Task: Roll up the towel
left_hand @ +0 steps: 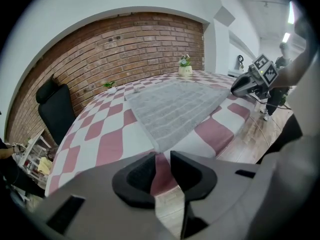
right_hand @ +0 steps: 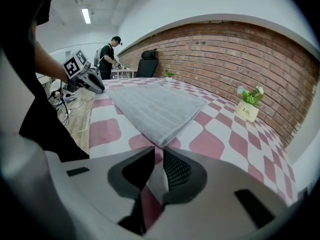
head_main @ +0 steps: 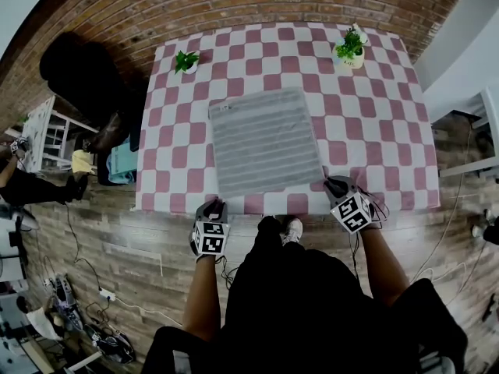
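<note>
A grey ribbed towel [head_main: 263,140] lies flat and unrolled on the pink-and-white checked table [head_main: 374,131]. My left gripper [head_main: 212,205] hovers at the table's near edge, just short of the towel's near left corner. The right gripper [head_main: 334,184] sits by the near right corner. In the left gripper view the jaws [left_hand: 162,161] stand a little apart with nothing between them, and the towel [left_hand: 175,106] is just ahead. The right gripper view shows a narrow empty gap between its jaws [right_hand: 159,156], short of the towel's corner [right_hand: 152,106].
Two small potted plants [head_main: 185,60] [head_main: 350,49] stand at the far corners of the table. A black chair [head_main: 82,72] and a white rack [head_main: 47,131] are off to the left. A person [right_hand: 109,59] stands in the background. Cables lie on the wooden floor.
</note>
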